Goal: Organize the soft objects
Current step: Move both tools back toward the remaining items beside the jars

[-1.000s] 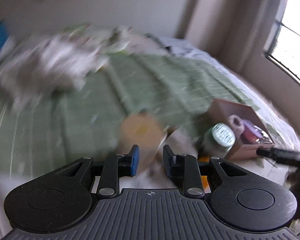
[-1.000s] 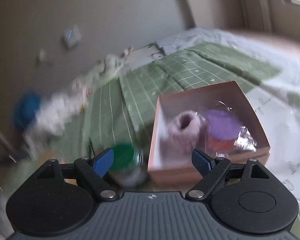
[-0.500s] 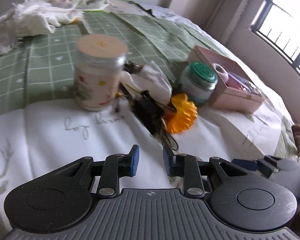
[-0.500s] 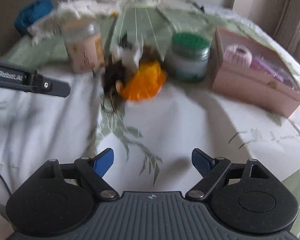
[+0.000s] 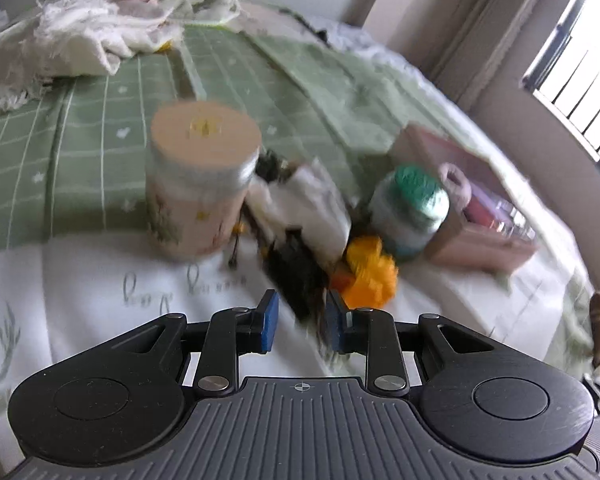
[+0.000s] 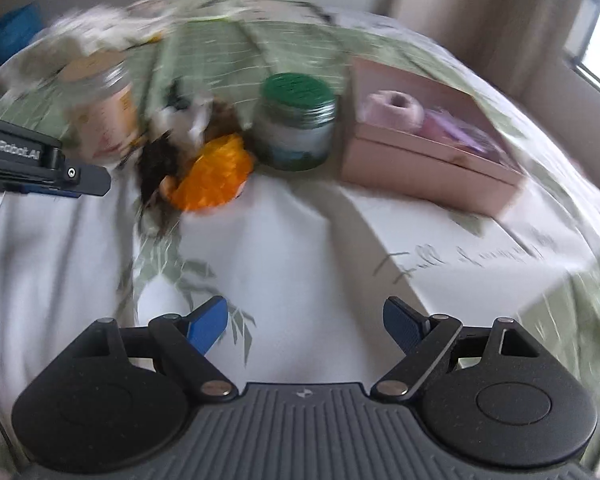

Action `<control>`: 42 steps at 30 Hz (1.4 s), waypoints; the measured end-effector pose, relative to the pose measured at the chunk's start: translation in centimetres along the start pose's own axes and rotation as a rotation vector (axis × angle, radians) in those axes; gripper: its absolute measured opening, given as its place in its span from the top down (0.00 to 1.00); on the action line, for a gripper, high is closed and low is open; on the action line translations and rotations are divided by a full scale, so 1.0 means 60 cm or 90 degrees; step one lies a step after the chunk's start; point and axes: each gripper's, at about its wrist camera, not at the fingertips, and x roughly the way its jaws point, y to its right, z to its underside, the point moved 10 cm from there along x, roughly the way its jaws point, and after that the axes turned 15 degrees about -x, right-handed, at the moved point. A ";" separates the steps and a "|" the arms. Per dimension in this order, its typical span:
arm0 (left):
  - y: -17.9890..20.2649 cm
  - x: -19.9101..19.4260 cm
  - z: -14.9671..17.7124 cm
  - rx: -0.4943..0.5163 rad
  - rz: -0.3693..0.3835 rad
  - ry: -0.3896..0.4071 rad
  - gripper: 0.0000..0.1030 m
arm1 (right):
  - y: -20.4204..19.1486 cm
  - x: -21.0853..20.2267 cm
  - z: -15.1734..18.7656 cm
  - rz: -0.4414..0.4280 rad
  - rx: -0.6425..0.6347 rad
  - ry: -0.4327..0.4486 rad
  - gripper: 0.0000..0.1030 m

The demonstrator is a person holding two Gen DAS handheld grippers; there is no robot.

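The left gripper [image 5: 302,320] hangs low over the white sheet at the near edge of the bed [image 5: 80,300], its blue pads a modest gap apart. The dark tangled item [image 5: 300,276] reaches into that gap, though blur hides any contact. An orange soft piece [image 5: 370,274] lies just beside it, a white cloth [image 5: 304,204] behind. A tan-lidded jar [image 5: 198,178] stands to the left, a green-lidded jar [image 5: 412,210] to the right beside a pink box [image 5: 480,236] holding a pale yarn ball [image 5: 456,182].
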 end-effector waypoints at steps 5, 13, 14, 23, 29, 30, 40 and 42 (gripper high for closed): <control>-0.054 -0.022 -0.016 -0.050 0.027 0.019 0.72 | 0.006 -0.054 -0.058 0.120 0.018 0.013 0.17; -0.094 -0.025 -0.038 -0.075 0.001 0.046 0.72 | -0.017 -0.114 -0.144 0.197 0.050 0.091 0.17; -0.093 -0.025 -0.036 -0.067 0.004 0.046 0.72 | -0.020 -0.115 -0.149 0.208 0.042 0.094 0.17; -0.089 -0.016 -0.032 -0.065 0.020 0.036 0.72 | -0.039 -0.104 -0.153 0.216 0.016 0.090 0.17; -0.081 -0.013 -0.024 -0.044 0.016 0.023 0.72 | 0.012 -0.091 -0.133 0.250 0.001 0.067 0.17; -0.082 -0.017 -0.027 -0.048 0.021 0.028 0.72 | 0.026 -0.091 -0.139 0.256 0.010 0.064 0.17; -0.095 -0.010 -0.016 -0.042 0.049 0.009 0.72 | 0.010 -0.126 -0.295 0.108 -0.031 0.128 0.17; -0.094 -0.014 -0.017 -0.057 0.068 0.006 0.72 | -0.006 -0.120 -0.320 0.020 -0.049 0.126 0.17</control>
